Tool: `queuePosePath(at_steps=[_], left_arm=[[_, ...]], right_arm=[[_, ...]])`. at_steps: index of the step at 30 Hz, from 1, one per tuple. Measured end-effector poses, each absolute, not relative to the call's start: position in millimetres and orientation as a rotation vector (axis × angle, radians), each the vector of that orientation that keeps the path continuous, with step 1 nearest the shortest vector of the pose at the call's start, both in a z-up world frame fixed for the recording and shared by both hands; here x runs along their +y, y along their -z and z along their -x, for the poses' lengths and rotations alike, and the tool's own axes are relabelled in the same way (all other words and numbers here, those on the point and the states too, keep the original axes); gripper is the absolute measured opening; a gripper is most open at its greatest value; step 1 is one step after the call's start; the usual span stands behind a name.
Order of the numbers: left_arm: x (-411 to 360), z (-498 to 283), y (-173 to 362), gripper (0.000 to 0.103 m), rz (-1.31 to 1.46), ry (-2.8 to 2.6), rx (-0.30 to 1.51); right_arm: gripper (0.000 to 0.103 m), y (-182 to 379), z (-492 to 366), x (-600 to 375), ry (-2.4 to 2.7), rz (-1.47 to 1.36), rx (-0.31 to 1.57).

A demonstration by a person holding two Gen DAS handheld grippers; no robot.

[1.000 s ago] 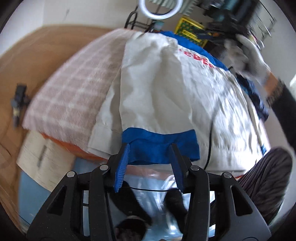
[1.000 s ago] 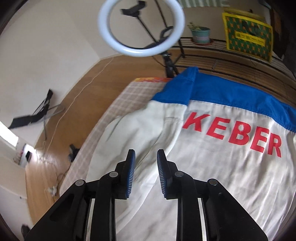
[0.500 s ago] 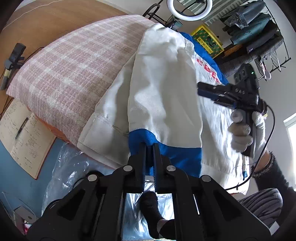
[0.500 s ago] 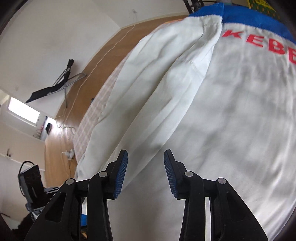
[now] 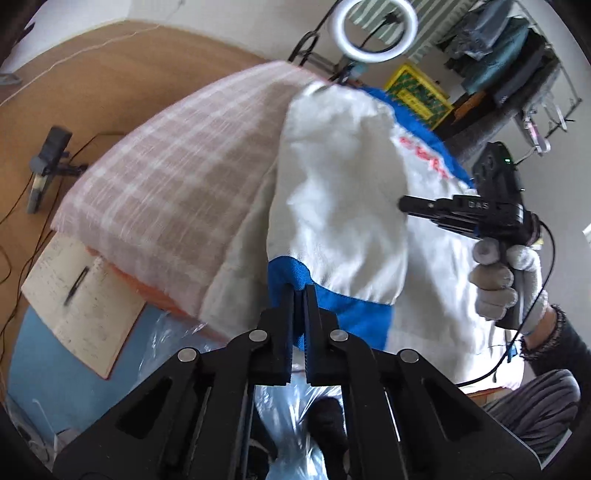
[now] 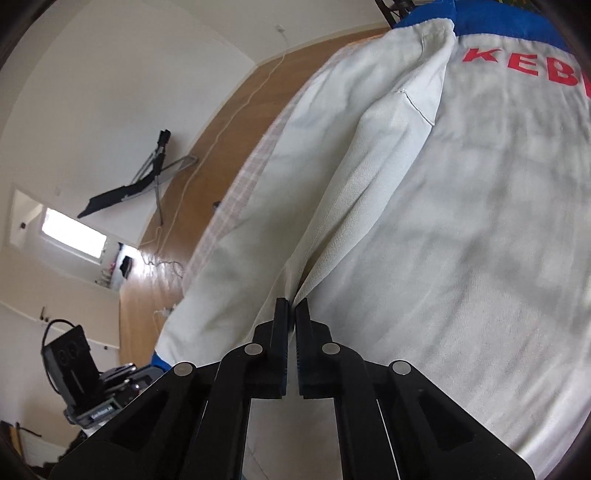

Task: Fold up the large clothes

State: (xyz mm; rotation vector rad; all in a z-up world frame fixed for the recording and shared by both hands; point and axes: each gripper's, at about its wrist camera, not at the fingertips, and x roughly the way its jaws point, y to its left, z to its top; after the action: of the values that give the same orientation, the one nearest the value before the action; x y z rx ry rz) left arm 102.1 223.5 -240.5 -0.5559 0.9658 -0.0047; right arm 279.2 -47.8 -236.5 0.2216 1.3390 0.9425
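A large white jacket (image 5: 332, 192) with blue trim and red lettering (image 6: 517, 66) lies back-up on a checked pink cloth (image 5: 166, 177). Its sleeve is folded over the body, the blue cuff (image 5: 332, 306) at the near edge. My left gripper (image 5: 299, 291) is shut on that blue cuff. My right gripper (image 6: 291, 314) is shut on a pinched fold of white fabric where the sleeve meets the body. In the left wrist view the right gripper (image 5: 404, 204) reaches in from the right, held by a gloved hand (image 5: 502, 284).
An open notebook (image 5: 81, 306) with a pen lies on the blue floor mat beside the cloth. Clear plastic bags (image 5: 280, 413) sit below the near edge. A ring light (image 5: 376, 29), a yellow crate (image 5: 417, 92) and a clothes rack (image 5: 517, 55) stand behind. The person's striped trouser leg (image 5: 535, 402) is at right.
Both grippers went from open to shut: the left on the blue cuff, the right on a fold of white fabric after dropping down toward the jacket. The cuff end has lifted slightly.
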Motion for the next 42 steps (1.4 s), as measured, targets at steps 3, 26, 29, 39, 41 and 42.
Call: queuePosePath(at_steps=[3, 26, 29, 39, 41, 42], left_arm=[[220.7, -102.8, 251.1, 0.002, 0.547, -0.010, 0.999], [233.7, -75.6, 237.5, 0.002, 0.580, -0.010, 0.942], [234.7, -78.5, 244.3, 0.003, 0.520, -0.069, 0.967], [259.2, -88.9, 242.4, 0.055, 0.591, -0.122, 0.933], [260.6, -96.9, 248.7, 0.055, 0.601, -0.123, 0.958], [259.3, -100.2, 252.2, 0.055, 0.605, -0.116, 0.974]], right_arm=[[0.002, 255.8, -277.0, -37.7, -0.901, -0.154, 1.397], [0.012, 227.4, -235.2, 8.4, -0.947, 0.242, 1.349], [0.012, 223.9, -233.1, 6.6, -0.959, 0.264, 1.330], [0.029, 193.6, -256.0, 34.0, -0.948, 0.273, 1.191], [0.035, 192.7, -268.4, 44.4, -0.919, 0.313, 1.134], [0.035, 195.1, -274.9, 48.0, -0.889, 0.340, 1.106]])
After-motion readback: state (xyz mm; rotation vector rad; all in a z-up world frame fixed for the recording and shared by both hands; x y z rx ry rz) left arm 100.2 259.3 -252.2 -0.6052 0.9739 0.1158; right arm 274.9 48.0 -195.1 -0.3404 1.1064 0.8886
